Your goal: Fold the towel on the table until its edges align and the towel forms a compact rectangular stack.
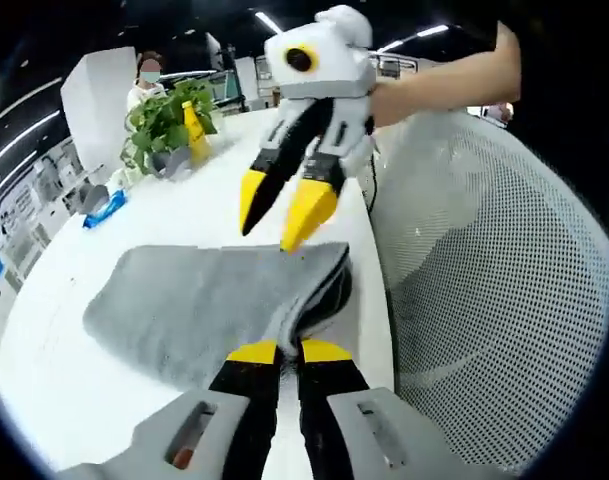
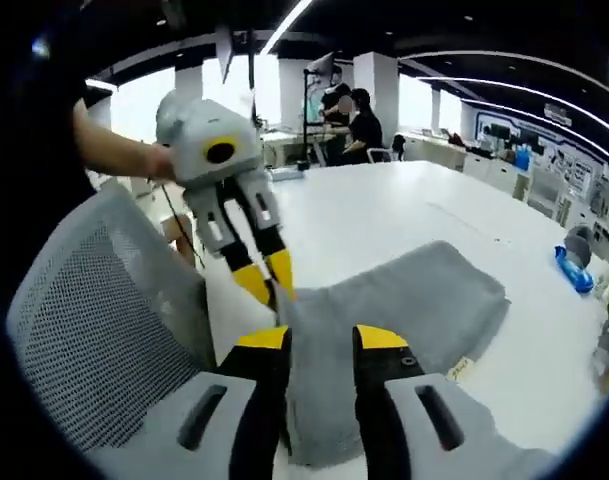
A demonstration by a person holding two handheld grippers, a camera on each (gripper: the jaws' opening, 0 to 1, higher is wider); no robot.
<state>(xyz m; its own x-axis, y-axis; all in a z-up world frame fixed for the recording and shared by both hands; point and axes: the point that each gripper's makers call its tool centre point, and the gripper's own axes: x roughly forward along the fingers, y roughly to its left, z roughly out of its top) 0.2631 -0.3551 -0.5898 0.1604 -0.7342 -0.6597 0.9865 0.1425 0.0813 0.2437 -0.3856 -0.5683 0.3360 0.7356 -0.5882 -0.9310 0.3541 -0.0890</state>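
- Towel (image 1: 214, 310) cloth lies nearest, right at the tips of the left claw (image 1: 289, 352), on the white tabletop (image 1: 174, 215) at its edge beside the mesh chair (image 1: 484, 290).
- Tabletop is the largest thing, and every place below is given from the towel that lies on it.
- Chair is next in size, just off the towel's near end, its mesh back standing beside the tabletop edge.
- Towel is grey, thick and already doubled, with stacked layers showing at its near end; in the right gripper view the towel (image 2: 424, 300) stretches away with a small tag near one corner.
- Left claw is pinched shut on the towel's near folded end, the cloth bunching and lifting slightly between its tips.
- Right claw (image 2: 319, 340) is parted and straddles the towel's near edge; it looks not yet clamped.
- Plant (image 1: 164, 120) and a yellow bottle (image 1: 194, 130) stand well beyond the towel's far end; a blue item (image 1: 104, 208) lies off its far corner.
- Handling, as a judgement: the towel looks soft, limp and light, not fragile, and its pile should grip well.
- Best hold is probably at corners or along an edge, pinching all layers together, both claws spread apart so the span stays flat while folding.
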